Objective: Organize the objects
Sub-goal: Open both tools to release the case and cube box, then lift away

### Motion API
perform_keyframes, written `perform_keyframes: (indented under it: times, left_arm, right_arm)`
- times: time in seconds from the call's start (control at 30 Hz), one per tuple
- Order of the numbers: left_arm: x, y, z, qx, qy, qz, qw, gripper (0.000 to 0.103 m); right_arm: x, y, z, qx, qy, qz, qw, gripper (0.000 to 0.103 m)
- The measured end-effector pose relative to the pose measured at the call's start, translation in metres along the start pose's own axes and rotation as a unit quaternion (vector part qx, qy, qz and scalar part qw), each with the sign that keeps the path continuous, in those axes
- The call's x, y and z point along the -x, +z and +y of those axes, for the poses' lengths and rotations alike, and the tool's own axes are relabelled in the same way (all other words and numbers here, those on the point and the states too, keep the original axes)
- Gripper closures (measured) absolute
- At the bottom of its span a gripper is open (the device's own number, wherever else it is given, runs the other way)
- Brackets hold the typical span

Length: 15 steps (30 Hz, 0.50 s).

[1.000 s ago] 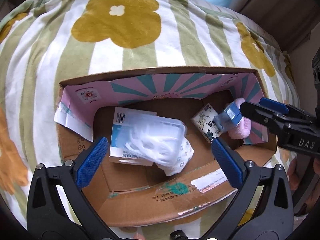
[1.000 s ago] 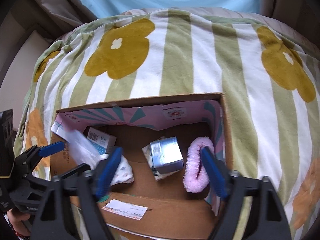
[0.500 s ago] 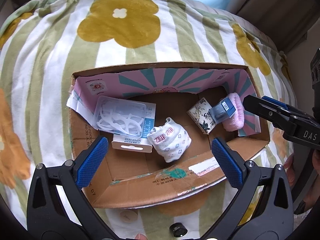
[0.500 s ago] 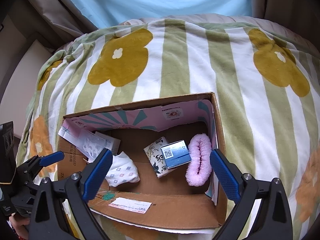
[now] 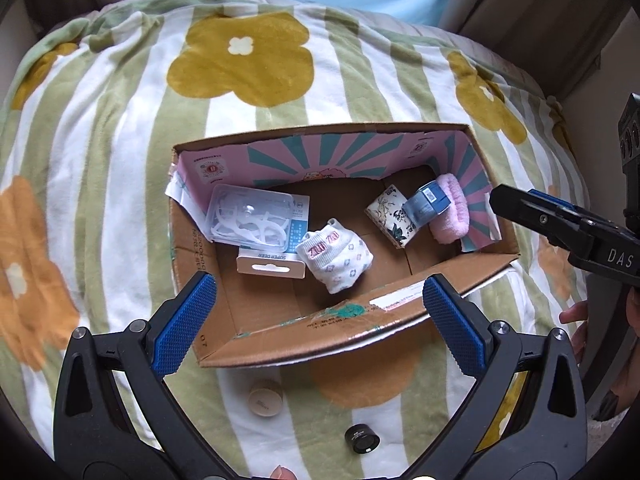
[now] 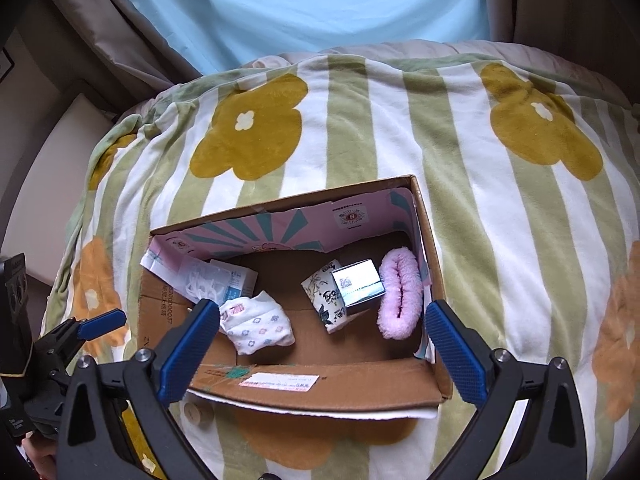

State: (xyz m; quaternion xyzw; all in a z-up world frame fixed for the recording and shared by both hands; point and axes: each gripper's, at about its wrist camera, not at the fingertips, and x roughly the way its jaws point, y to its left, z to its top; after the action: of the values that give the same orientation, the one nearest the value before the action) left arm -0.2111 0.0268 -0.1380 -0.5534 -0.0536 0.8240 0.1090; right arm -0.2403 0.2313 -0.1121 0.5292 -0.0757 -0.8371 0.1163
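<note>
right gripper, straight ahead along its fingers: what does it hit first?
Probably the brown cardboard box's bare floor, between the white flower-print rolled socks and the floral-print carton. The open, empty right gripper points steeply down into it. Depth is unclear; the near wall might come first.

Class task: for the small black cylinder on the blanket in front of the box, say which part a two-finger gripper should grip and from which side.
Grip the black cylinder across its round side wall, coming from above. It appears to stand on end on the blanket, clear of the box, so opposite sides look free.
</note>
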Motion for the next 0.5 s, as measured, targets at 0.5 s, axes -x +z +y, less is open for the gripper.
perform_keyframes:
  times: [0.5]
  left_arm:
    - [0.114, -0.025, 0.034, -0.026, 0.028, -0.112, 0.9930, 0.000]
  right_arm:
    - [0.090, -0.037, 0.039, 0.092, -0.029, -0.080, 0.992, 0.001]
